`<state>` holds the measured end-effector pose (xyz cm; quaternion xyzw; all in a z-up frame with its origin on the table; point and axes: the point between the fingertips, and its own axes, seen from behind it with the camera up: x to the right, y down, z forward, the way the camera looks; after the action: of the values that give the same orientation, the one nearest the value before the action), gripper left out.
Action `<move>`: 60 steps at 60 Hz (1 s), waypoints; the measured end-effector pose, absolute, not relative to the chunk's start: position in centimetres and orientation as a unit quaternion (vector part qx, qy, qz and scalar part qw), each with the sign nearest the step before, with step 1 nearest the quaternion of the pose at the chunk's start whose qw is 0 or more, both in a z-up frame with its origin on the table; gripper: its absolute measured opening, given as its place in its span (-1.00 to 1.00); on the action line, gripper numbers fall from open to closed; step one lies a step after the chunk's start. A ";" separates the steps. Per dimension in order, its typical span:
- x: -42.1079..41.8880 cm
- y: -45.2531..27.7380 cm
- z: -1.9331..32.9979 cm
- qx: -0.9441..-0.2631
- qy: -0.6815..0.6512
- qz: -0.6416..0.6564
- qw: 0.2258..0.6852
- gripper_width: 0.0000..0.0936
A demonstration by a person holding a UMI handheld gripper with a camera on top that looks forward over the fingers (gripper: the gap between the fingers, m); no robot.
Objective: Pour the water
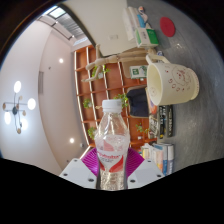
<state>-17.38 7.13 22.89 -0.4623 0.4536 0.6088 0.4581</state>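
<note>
Clear plastic is what we see first: a water bottle (113,140) with a white cap and a red label stands between our two fingers. The gripper (112,168) is closed narrowly on it, and both pink pads (93,160) press against its sides. The whole view is strongly tilted. Beyond the bottle, a cream mug (172,83) with a handle sits on a table (160,125), near some small boxes (160,152). Farther away we see wooden shelves (105,80) against a white wall.
</note>
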 end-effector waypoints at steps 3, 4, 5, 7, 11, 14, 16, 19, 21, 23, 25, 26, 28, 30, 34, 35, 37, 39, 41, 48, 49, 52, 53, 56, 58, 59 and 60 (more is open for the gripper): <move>-16.0 7.9 23.1 -0.424 0.483 0.633 0.431 -0.29; -15.6 8.1 23.1 -0.411 0.492 0.640 0.423 -0.29; -15.2 8.3 23.2 -0.399 0.500 0.647 0.415 -0.29; -14.7 8.6 23.3 -0.376 0.512 0.662 0.397 -0.29; -13.4 9.0 23.2 -0.326 0.542 0.685 0.363 -0.28; -12.4 9.4 23.0 -0.290 0.558 0.698 0.343 -0.29; -11.9 9.3 22.6 -0.273 0.570 0.702 0.329 -0.28; -11.7 9.8 21.8 -0.264 0.581 0.703 0.313 -0.29; -11.7 9.9 21.5 -0.264 0.584 0.704 0.306 -0.28; -11.8 9.9 21.3 -0.266 0.584 0.705 0.303 -0.28; -11.9 10.3 21.2 -0.273 0.582 0.703 0.303 -0.29; -12.1 10.3 21.2 -0.276 0.581 0.703 0.303 -0.28; -12.3 10.4 21.2 -0.283 0.577 0.703 0.303 -0.28; -12.5 10.3 21.3 -0.288 0.576 0.701 0.306 -0.29; -12.7 10.4 21.9 -0.302 0.566 0.696 0.321 -0.29; -12.9 10.4 22.2 -0.312 0.560 0.694 0.327 -0.28; -13.4 10.3 22.6 -0.338 0.546 0.686 0.343 -0.28; -14.0 10.1 23.2 -0.375 0.524 0.671 0.366 -0.28; -14.4 10.0 23.9 -0.414 0.497 0.652 0.396 -0.28; -14.6 9.1 25.8 -0.566 0.365 0.521 0.524 -0.26; -14.4 9.3 26.0 -0.586 0.344 0.495 0.542 -0.26; -12.8 9.3 27.0 -0.627 0.291 0.416 0.591 -0.26; -12.1 9.3 27.5 -0.637 0.274 0.390 0.606 -0.26; -9.8 8.9 28.1 -0.662 0.218 0.308 0.648 -0.26; -8.7 8.6 28.6 -0.682 0.191 0.245 0.662 -0.26; -7.9 8.6 28.5 -0.692 0.176 0.212 0.667 -0.26; -7.0 8.6 28.5 -0.699 0.162 0.180 0.673 -0.26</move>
<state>-6.98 8.59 28.47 -0.6993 0.1616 0.1798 0.6727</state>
